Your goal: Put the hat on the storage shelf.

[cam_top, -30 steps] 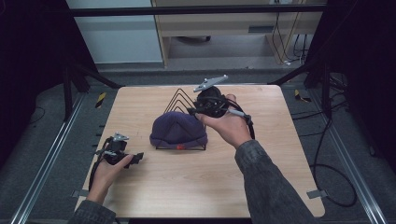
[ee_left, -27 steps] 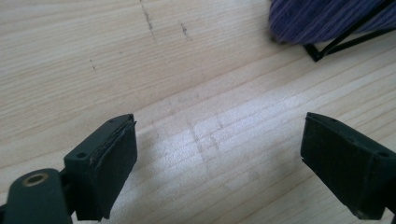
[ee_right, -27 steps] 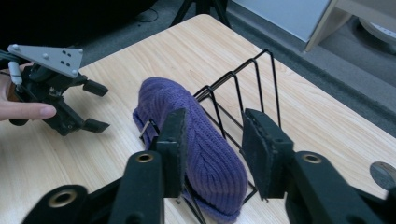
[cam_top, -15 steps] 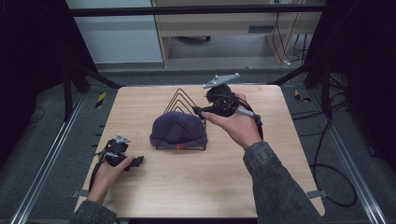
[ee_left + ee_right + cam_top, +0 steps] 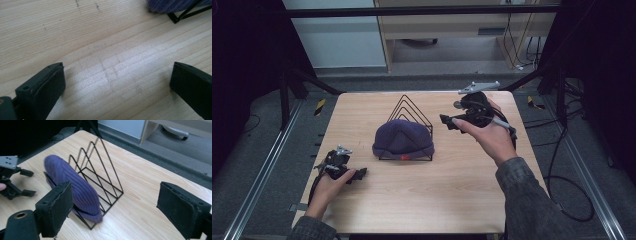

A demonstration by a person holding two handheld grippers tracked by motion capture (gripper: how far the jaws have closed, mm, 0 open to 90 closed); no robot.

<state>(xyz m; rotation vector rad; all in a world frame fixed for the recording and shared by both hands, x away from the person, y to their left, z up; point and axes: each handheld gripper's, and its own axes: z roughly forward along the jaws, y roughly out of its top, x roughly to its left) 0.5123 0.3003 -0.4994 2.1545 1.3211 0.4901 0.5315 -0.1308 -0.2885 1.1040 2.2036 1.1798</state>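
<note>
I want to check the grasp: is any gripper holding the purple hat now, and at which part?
Nothing is held. The left gripper and right gripper have just opened; the hat hangs on the wire rack.

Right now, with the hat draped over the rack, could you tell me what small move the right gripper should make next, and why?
Probably draw the right gripper a little further back from the rack. The hat already sits over the rack's front wires, both grippers have just been opening with nothing between their fingers, and the left gripper rests low on the table, so the placing looks done.
</note>
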